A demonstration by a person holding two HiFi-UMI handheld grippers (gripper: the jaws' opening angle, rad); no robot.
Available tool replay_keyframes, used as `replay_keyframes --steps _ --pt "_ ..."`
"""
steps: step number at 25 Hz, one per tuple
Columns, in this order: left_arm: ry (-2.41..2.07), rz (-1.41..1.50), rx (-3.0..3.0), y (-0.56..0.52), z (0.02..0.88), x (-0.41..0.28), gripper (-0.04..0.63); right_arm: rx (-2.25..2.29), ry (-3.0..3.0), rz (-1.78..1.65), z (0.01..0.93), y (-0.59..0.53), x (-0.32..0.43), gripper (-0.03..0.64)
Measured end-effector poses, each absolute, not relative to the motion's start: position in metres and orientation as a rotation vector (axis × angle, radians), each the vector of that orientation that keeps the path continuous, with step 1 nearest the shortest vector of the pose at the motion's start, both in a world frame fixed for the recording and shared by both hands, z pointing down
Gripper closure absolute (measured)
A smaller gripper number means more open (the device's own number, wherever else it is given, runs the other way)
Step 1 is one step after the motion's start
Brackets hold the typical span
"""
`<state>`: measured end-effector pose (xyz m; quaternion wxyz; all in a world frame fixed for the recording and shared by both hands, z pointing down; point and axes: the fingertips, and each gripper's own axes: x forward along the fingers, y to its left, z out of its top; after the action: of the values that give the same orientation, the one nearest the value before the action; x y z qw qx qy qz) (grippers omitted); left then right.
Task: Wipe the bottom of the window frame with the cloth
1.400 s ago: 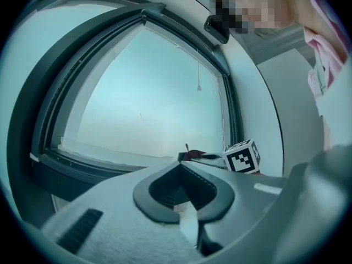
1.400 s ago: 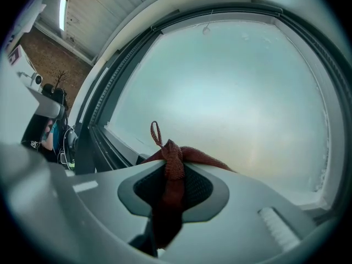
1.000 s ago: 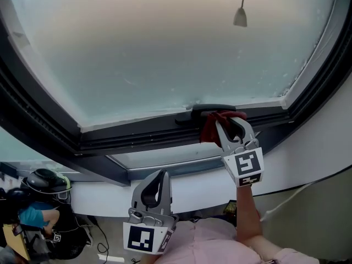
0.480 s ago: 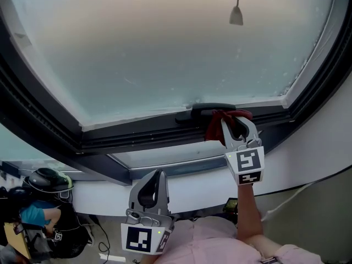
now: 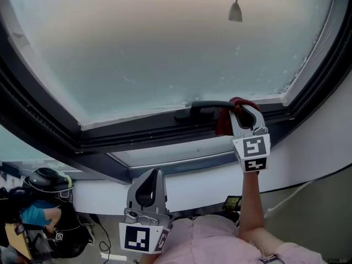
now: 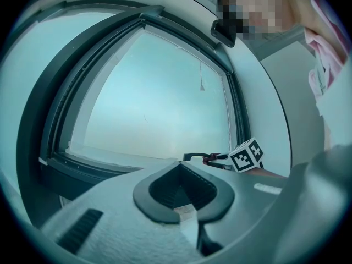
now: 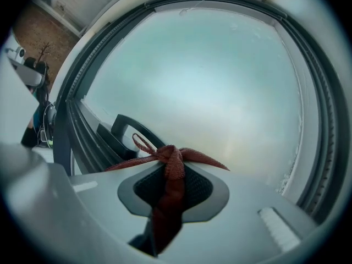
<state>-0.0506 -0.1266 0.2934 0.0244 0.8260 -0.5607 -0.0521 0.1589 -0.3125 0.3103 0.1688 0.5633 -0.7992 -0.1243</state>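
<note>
Two grippers show. The left gripper [image 5: 154, 176] hangs low above the person's pink shirt [image 5: 209, 241], jaws closed together on nothing. Farther up, the right gripper [image 5: 243, 110] pinches the red cloth [image 5: 224, 123] tight against the bottom rail of the window frame [image 5: 143, 135], just right of the black handle [image 5: 199, 108]. Frosted glass [image 5: 165, 43] lies beyond.

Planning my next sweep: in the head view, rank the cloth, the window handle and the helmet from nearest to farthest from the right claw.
1. cloth: pinched in the right claw.
2. window handle: just left of it, on the frame.
3. helmet: far off at lower left.
</note>
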Motion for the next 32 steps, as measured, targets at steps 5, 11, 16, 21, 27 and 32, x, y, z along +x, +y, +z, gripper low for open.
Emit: replay_keyframes --steps 5,11,16,21,27,32 --pt "-1.695 -0.163 2.577 -0.128 0.294 -0.040 0.601 1.485 -2.277 -0.299 0.312 -0.323 0.155 0.538" --pt "-1.664 -0.160 2.593 -0.126 0.294 -0.027 0.601 1.462 -2.298 -0.295 0.313 -0.321 0.156 0.538" --pt "-1.680 -0.159 2.579 -0.124 0.294 -0.026 0.601 1.441 -2.317 -0.282 0.313 -0.321 0.157 0.538" --pt "-1.699 -0.159 2.569 -0.124 0.295 -0.026 0.601 1.422 -2.338 -0.267 0.313 -0.320 0.158 0.538" --pt "-1.702 -0.161 2.571 -0.125 0.294 -0.020 0.601 1.422 -2.341 -0.275 0.311 -0.319 0.157 0.538" --pt "-1.703 -0.159 2.571 -0.126 0.294 -0.017 0.601 1.410 -2.348 -0.275 0.312 -0.319 0.158 0.538"
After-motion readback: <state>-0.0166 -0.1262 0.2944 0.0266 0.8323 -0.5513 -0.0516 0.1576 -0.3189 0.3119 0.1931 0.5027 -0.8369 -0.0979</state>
